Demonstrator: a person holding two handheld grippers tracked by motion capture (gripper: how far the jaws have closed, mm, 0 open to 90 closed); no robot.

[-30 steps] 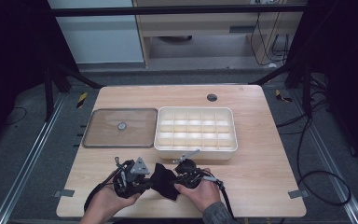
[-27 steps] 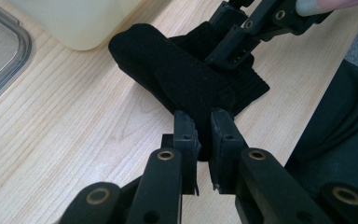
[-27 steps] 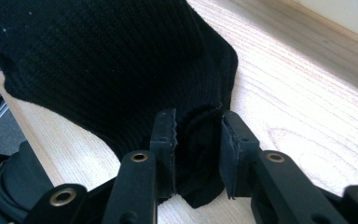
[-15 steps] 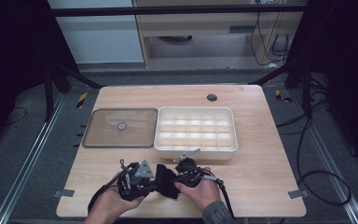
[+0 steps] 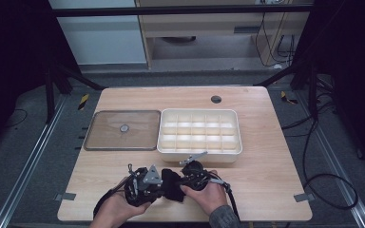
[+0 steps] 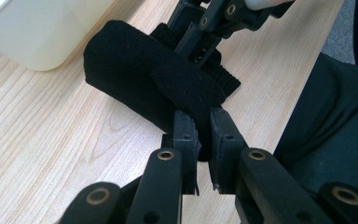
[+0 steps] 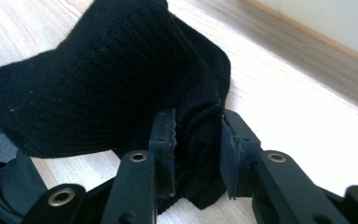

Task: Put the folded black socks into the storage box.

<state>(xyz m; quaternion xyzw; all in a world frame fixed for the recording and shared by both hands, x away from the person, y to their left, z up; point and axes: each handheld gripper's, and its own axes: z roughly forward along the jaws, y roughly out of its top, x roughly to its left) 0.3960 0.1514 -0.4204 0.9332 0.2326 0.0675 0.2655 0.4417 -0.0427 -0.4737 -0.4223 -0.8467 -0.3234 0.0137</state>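
A black knitted sock (image 5: 171, 184) lies bunched on the wooden table (image 5: 266, 171) near its front edge, between my two hands. My left gripper (image 6: 203, 128) is shut on a fold of the sock (image 6: 158, 79), its pads pinching the cloth. My right gripper (image 7: 196, 135) is shut on a thick bunch of the sock (image 7: 112, 79) from the other end. In the high view the left gripper (image 5: 159, 183) and right gripper (image 5: 183, 183) face each other with the sock between them. The right gripper's linkage (image 6: 214, 23) appears beyond the sock in the left gripper view.
A white tray with several compartments (image 5: 199, 149) stands just behind the hands. Left of it lies a clear flat lid (image 5: 122, 129) with a small knob. A round hole (image 5: 216, 99) sits at the table's far side. Cables trail off the front edge.
The left hand has drifted slightly right, toward the right hand. Both grips on the sock look unchanged.
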